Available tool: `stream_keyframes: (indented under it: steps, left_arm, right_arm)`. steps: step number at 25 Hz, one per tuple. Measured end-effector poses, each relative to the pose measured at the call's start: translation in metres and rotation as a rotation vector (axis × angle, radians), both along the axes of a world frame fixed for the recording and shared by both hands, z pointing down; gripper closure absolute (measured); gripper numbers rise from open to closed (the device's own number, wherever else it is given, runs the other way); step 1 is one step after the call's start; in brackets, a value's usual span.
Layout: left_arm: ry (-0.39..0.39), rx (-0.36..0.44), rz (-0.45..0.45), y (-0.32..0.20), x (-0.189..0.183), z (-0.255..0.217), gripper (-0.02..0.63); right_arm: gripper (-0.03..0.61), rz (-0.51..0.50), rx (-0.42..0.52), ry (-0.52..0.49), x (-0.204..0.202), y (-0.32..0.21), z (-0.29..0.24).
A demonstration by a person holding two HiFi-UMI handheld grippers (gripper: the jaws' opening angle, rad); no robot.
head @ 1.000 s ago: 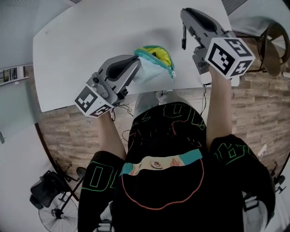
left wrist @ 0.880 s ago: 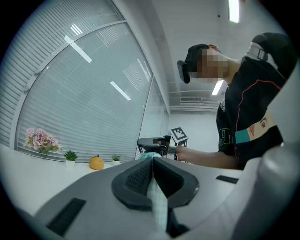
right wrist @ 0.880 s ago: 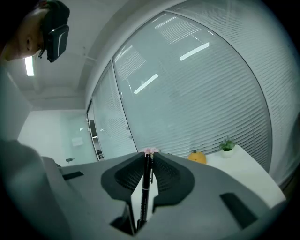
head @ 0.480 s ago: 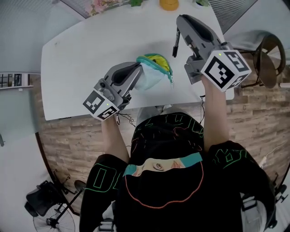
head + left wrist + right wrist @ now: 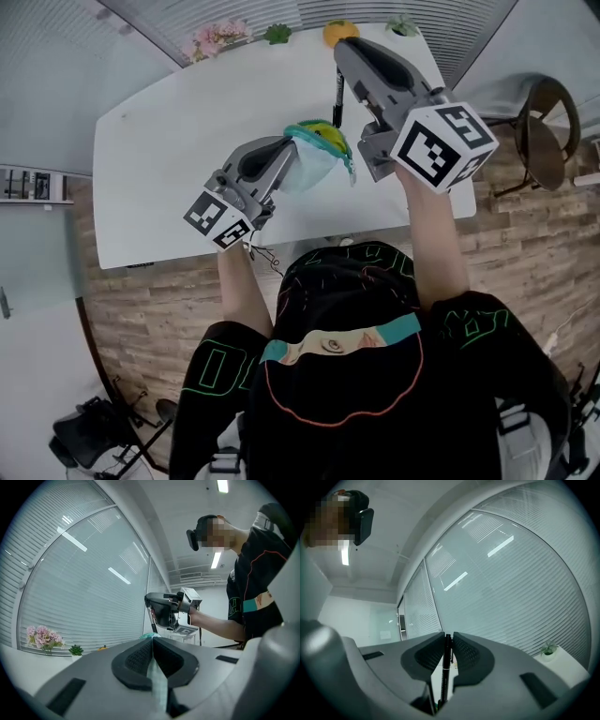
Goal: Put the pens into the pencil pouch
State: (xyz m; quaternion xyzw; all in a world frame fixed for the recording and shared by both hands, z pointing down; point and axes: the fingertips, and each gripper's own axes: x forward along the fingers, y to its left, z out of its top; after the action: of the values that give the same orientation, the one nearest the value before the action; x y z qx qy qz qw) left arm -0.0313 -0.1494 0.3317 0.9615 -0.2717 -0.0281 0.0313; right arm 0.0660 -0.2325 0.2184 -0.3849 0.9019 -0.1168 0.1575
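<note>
On the left we see the bare surface of the white rectangular table, with a small bunch of pink flowers at its far edge and a little green potted plant just beside them. Moving right, the left gripper reaches over the table, its jaws clenched on one side of the pale, teal-edged fabric pencil pouch. In the left gripper view we find a strip of that pale cloth pinched flat between the two dark pads. The pouch lies with its zipped mouth gaping upward, showing a yellow-green lining; we cannot tell whether it rests on the table. Further right, a round orange object sits at the table's far edge. The right gripper is held above the pouch's far side, and the slim black pen hangs down from its tips, near the pouch's mouth but apart from it. In the right gripper view the jaws are closed on the pen, which stands upright between the pads. Beyond the table's right end stands a round brown chair.
</note>
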Motion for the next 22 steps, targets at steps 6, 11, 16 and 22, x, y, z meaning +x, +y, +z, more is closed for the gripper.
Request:
stream_keyframes:
  steps: [6, 11, 16, 22]
  left_arm:
    - [0.001, 0.037, -0.020, -0.005, -0.001, -0.009, 0.605]
    - [-0.008, 0.062, -0.023, -0.009, 0.002, -0.014, 0.604]
    - [0.011, 0.079, -0.018, -0.009, 0.006, -0.020, 0.604]
    - [0.080, 0.096, -0.021, -0.012, 0.002, -0.033, 0.604]
  right_arm:
    - [0.517, -0.049, 0.032, -0.012, -0.026, 0.012, -0.017]
    - [0.517, -0.057, 0.067, -0.013, -0.037, 0.014, -0.027]
    - [0.518, -0.032, 0.077, -0.061, -0.034, 0.013, -0.033]
    - [0.518, -0.043, 0.058, -0.077, -0.036, 0.013, -0.024]
